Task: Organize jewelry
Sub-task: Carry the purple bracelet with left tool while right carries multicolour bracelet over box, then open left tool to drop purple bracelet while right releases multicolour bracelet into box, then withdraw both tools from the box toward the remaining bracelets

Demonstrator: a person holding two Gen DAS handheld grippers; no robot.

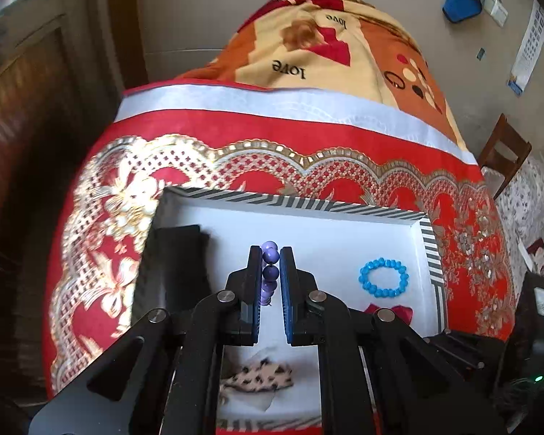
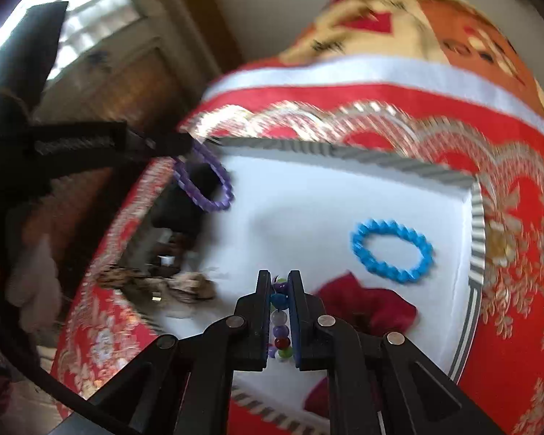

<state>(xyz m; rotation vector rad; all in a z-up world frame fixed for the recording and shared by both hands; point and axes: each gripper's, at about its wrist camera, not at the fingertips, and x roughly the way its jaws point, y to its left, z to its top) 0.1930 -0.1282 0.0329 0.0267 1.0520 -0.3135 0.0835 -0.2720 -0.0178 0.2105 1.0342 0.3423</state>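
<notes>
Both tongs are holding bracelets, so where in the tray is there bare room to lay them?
Bare white floor lies mid-tray, between the purple bracelet and the blue bracelet, up to the far striped rim. The near side is crowded: leopard scrunchie, red scrunchie.

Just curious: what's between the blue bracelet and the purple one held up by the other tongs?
Only bare white tray floor between blue bracelet and purple bracelet, in the right wrist view.

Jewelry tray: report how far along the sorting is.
Done: a blue bracelet lies flat in the white tray. In hand: the left gripper is shut on a purple bracelet, hanging above the tray's left side; the right gripper is shut on a multicolored bead strand. Left: setting both down.
</notes>
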